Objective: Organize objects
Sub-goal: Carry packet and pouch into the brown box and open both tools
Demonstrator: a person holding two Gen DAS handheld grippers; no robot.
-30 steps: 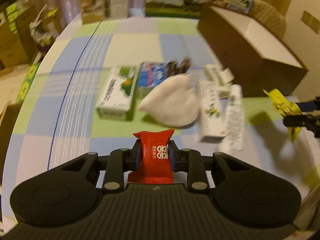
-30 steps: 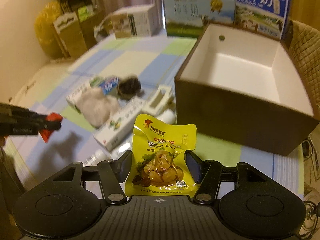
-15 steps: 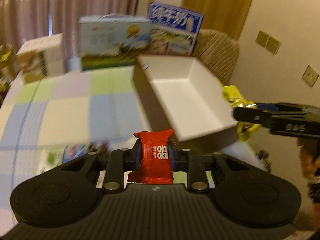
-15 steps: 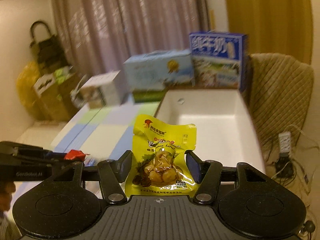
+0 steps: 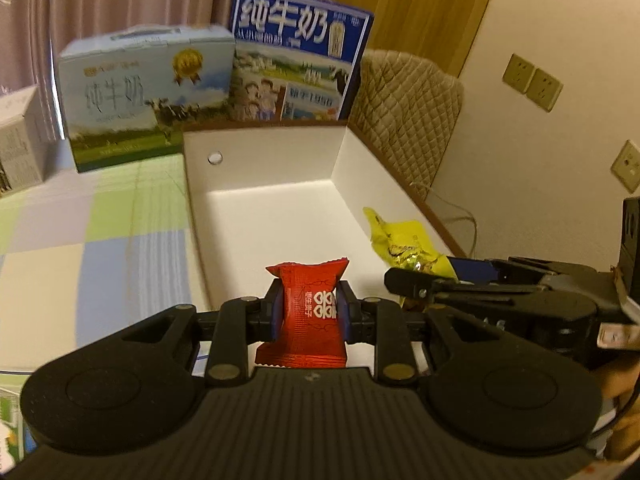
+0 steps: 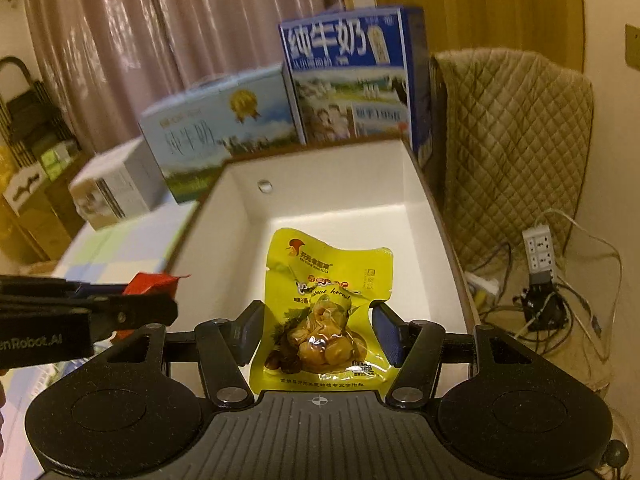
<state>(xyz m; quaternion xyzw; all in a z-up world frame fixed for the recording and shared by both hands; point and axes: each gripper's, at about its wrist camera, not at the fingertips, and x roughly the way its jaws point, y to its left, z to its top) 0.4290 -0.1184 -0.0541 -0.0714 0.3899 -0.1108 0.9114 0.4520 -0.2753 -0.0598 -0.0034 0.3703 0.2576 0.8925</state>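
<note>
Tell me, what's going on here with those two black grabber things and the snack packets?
A person is tidying snacks into a box using a handheld gripper in each hand. The left gripper is clamped on a red candy packet, and the right gripper holds a yellow chestnut packet. Both are poised over the open white-lined cardboard box, whose visible interior holds nothing yet. Neither packet has been dropped in.

black ribbed gripper bodies, blue-padded fingers
</note>
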